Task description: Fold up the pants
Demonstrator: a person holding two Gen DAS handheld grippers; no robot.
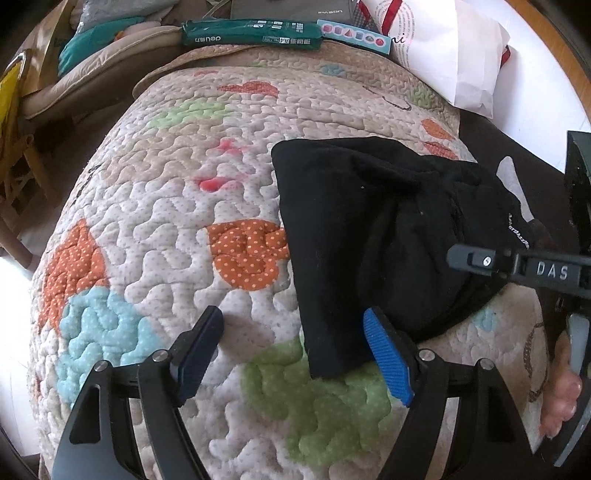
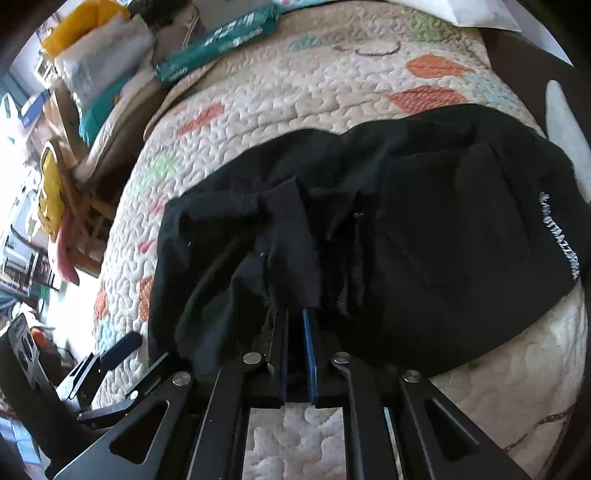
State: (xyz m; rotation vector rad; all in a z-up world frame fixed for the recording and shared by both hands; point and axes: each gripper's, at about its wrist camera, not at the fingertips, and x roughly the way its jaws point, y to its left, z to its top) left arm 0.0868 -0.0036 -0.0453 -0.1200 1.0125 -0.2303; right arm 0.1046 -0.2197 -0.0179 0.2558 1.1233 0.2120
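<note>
Left wrist view: the left tongs (image 1: 295,354) stand released at the bottom of the frame over the patchwork quilt (image 1: 166,184), the blue-padded finger just beside the lower corner of the black pants (image 1: 369,229), which lie bunched at centre right. Right wrist view: the right tongs (image 2: 295,317) are clenched on a gathered fold of the pants (image 2: 424,229) at lower centre. A green package (image 1: 251,33) lies along the quilt's upper edge.
</note>
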